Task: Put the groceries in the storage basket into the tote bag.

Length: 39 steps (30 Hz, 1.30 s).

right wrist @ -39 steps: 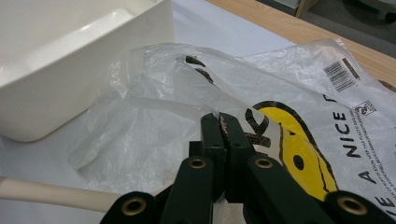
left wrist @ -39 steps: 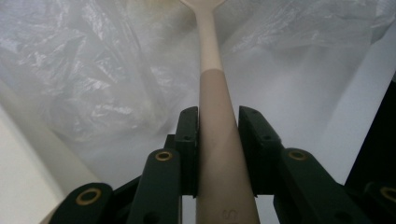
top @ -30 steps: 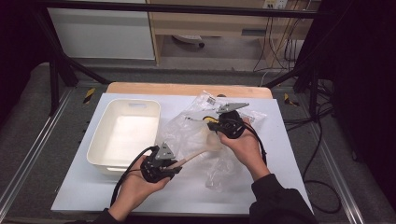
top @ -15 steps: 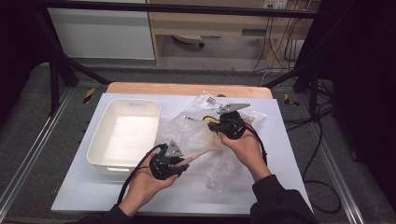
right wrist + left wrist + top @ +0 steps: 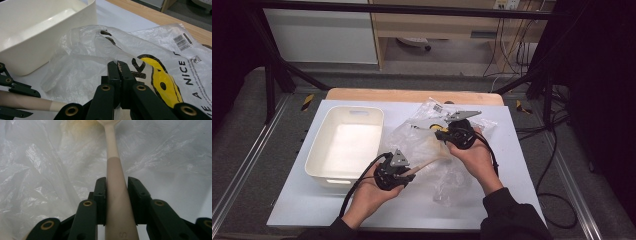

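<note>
My left gripper (image 5: 408, 173) is shut on the handle of a beige spoon (image 5: 431, 161). In the left gripper view the black jaws (image 5: 117, 185) clamp the handle and the spoon (image 5: 113, 165) runs forward, its head inside a crumpled clear plastic bag (image 5: 45, 170). My right gripper (image 5: 446, 133) is shut on the bag's edge, with thin film pinched between the jaws (image 5: 118, 65). The bag (image 5: 82, 67) carries yellow and black print and a barcode label. It lies across the middle of the white table (image 5: 312, 210).
A white plastic tub (image 5: 319, 150) stands left of the bag, and its wall (image 5: 37, 50) shows in the right gripper view. A wooden strip (image 5: 412, 95) borders the table's far edge. Cables (image 5: 557, 150) trail off the right side.
My left gripper has edged slightly right toward the bag with the spoon still in it. The right gripper has stayed still.
</note>
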Available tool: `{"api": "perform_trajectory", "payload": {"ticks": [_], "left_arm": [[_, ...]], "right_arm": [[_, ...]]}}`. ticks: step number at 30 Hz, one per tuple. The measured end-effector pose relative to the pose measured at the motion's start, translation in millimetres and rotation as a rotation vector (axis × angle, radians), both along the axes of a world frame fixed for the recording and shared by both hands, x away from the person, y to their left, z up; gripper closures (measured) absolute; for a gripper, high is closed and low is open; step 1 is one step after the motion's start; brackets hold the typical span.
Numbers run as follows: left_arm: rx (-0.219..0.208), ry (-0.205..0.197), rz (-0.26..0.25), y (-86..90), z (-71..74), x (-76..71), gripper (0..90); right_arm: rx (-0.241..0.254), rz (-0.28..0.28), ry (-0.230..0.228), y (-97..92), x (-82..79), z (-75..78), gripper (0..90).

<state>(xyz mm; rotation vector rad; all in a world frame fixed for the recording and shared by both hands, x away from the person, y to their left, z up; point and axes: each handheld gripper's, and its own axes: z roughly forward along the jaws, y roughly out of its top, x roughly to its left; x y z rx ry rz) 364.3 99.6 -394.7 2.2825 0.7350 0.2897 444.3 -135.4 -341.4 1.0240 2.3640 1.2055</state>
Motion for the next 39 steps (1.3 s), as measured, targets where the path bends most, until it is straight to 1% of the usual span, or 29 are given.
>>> {"api": "perform_trajectory", "payload": {"ticks": [1,3,5,7,10,17,19,23,28,30,32,34,35,39], "left_arm": [[-0.008,0.001,0.003,-1.1,-0.7,0.2,69.9],[-0.003,-0.003,0.004,-3.7,-1.1,0.6,69.9],[0.000,-0.007,0.003,-6.1,-1.6,1.8,69.9],[0.001,-0.009,0.004,-7.0,-1.9,3.3,69.9],[-0.016,-0.006,0.011,-8.1,-2.9,5.7,69.9],[-0.021,-0.013,0.018,-14.1,-1.9,13.2,70.0],[-0.017,-0.015,0.011,-15.7,-1.0,15.6,69.9],[-0.022,-0.023,0.011,-20.3,0.4,19.5,69.9],[-0.032,-0.025,0.009,-30.3,-1.3,24.9,69.9],[-0.026,-0.019,0.011,-35.1,-2.7,27.2,69.9],[-0.014,-0.023,0.012,-40.0,-3.8,29.9,70.0],[-0.021,-0.027,0.007,-44.4,-5.5,33.6,69.9],[-0.032,-0.028,0.010,-46.8,-6.8,35.3,69.9],[-0.039,-0.037,-0.001,-55.5,-10.2,41.2,69.9]], "right_arm": [[0.004,-0.001,-0.001,-1.1,0.1,1.0,90.0],[0.016,-0.005,-0.004,-3.9,0.5,3.0,90.0],[0.017,-0.009,-0.004,-5.7,0.7,3.8,90.0],[0.014,-0.015,-0.001,-6.9,-0.1,4.4,90.0],[0.008,-0.016,-0.001,-9.0,-0.8,5.1,90.0],[0.006,-0.015,-0.002,-10.9,-0.2,8.1,90.0],[0.004,-0.012,-0.001,-11.6,-0.7,8.5,90.0],[0.001,-0.006,-0.004,-12.4,-0.9,8.5,90.0],[0.001,0.002,-0.007,-9.1,-2.1,7.5,90.0],[-0.002,0.007,-0.005,-7.9,-2.9,6.9,90.0],[-0.001,0.008,-0.003,-6.6,-4.0,6.4,90.0],[0.001,0.011,-0.003,-5.6,-5.3,6.0,90.0],[0.002,0.014,-0.005,-5.4,-5.9,5.5,90.0],[0.007,0.016,-0.004,-6.0,-7.5,3.0,90.0]]}}
